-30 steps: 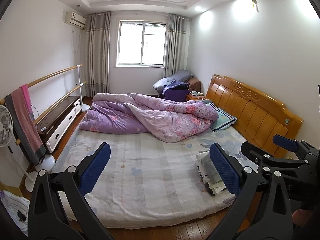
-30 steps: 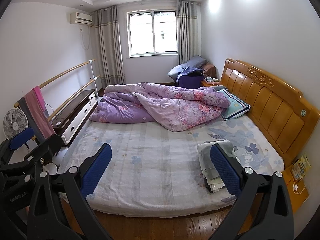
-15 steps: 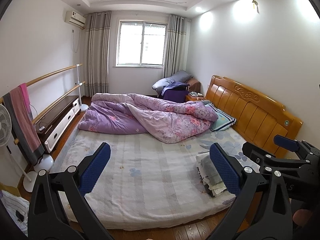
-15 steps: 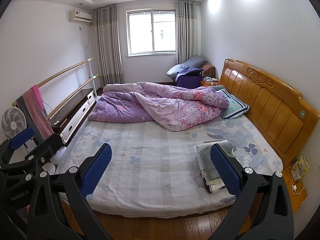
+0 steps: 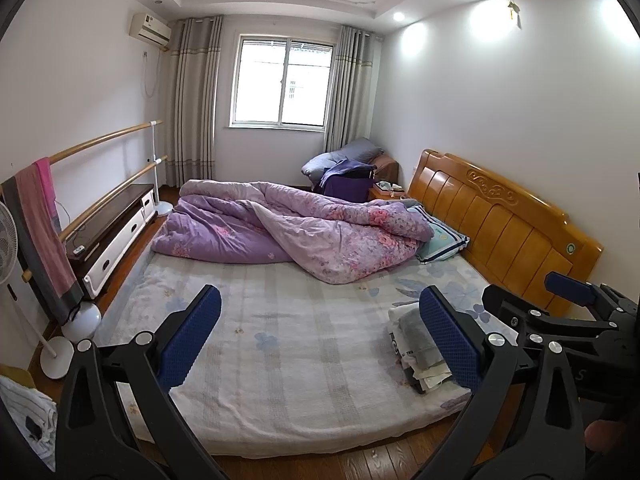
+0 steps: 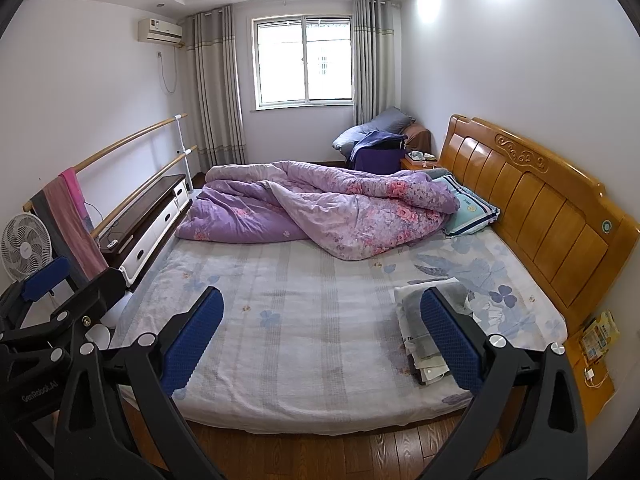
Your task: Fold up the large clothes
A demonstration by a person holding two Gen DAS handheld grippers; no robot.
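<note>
A stack of folded clothes (image 5: pixel 416 344) lies at the near right corner of the bed (image 5: pixel 288 344); it also shows in the right wrist view (image 6: pixel 428 328). A crumpled purple floral quilt (image 5: pixel 296 232) lies across the far half of the bed (image 6: pixel 320 320). My left gripper (image 5: pixel 320 340) is open and empty, held above the floor in front of the bed's near edge. My right gripper (image 6: pixel 320 340) is open and empty, beside the left one. The right gripper shows at the right edge of the left wrist view (image 5: pixel 568 308), the left gripper at the left edge of the right wrist view (image 6: pixel 52 304).
A wooden headboard (image 6: pixel 540 200) runs along the bed's right side. A low cabinet (image 6: pixel 148 224) and double wooden rail with a pink towel (image 6: pixel 76 216) stand left, with a fan (image 6: pixel 24 244). Loose white clothing (image 5: pixel 24 412) lies at lower left. Wooden floor (image 6: pixel 320 452) lies below.
Both grippers have drawn back a little from the bed, so it looks slightly farther away. Both stay open and empty.
</note>
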